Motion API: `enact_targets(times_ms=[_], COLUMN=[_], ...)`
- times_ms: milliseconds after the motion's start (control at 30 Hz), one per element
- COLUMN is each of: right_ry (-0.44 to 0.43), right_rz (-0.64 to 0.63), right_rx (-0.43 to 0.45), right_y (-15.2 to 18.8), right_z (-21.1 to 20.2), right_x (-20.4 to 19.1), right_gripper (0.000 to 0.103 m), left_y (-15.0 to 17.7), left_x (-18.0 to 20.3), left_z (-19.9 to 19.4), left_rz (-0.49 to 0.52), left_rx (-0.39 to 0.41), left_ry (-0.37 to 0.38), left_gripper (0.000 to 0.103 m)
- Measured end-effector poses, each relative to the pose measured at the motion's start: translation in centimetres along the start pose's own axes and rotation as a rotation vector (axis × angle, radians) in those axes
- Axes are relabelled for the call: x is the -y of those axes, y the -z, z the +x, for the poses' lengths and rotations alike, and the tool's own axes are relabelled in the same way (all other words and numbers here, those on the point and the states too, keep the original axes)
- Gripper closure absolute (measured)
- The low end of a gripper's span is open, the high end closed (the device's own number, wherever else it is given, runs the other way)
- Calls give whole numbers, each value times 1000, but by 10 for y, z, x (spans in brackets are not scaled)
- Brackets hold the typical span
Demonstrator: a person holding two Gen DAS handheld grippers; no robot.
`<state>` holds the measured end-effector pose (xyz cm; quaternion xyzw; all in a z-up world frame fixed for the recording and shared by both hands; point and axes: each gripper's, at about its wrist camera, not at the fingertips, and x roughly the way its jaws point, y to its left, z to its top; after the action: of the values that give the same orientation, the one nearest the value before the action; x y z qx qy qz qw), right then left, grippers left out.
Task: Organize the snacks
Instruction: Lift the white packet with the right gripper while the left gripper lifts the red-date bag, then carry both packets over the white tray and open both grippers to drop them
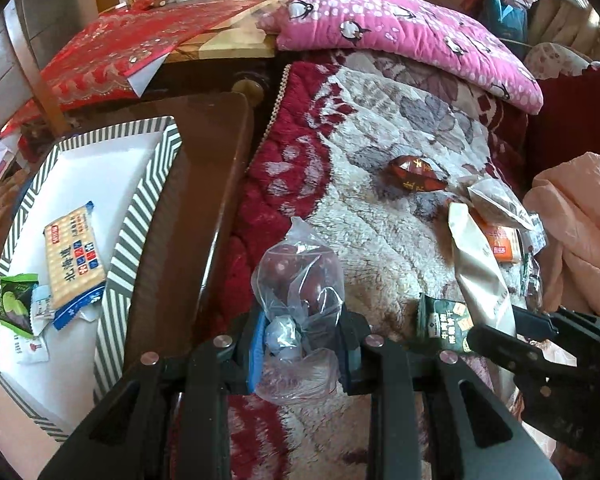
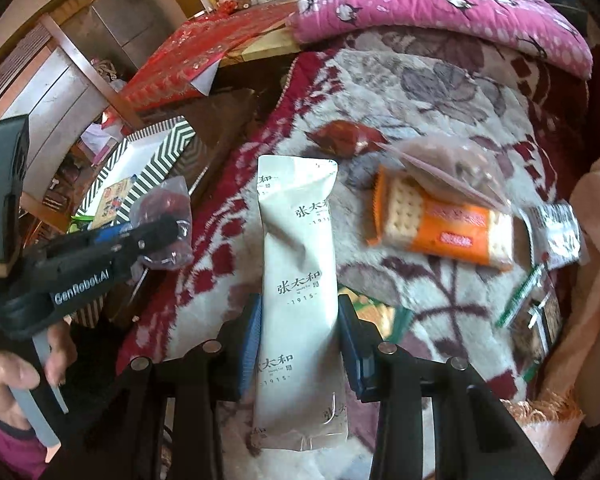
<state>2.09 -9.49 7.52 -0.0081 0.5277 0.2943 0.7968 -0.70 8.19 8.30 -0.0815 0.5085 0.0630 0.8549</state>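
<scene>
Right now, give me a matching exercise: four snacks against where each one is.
1. clear bag of red fruits
2. long white packet
3. blue cracker pack
4. orange cracker pack

a. lying on the floral blanket
b. in the striped tray
c. in the left tongs
d. in the right tongs

Pairs: 1-c, 2-d, 3-b, 4-a

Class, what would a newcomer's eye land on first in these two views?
The left gripper is shut on a clear bag of dark red fruit above the blanket. The right gripper clamps a long white packet. A striped tray holds snacks at left.
</scene>
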Motion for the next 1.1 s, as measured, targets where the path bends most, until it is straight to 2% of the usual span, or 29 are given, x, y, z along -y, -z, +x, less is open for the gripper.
enact_targets(times_ms=[633,1100], right_ry=[-38,-91], right_rz=[-86,-220], right_rx=[-3,-36], right_y=[-25,-48], right_z=[13,39], right_x=[-53,-126], right_gripper=[63,63], left_y=[4,11], left_x=[-36,-107], left_z=[-24,-46], left_rz=[-61,-176], left_rx=[38,65], left_ry=[-27,-87], left_gripper=[76,76])
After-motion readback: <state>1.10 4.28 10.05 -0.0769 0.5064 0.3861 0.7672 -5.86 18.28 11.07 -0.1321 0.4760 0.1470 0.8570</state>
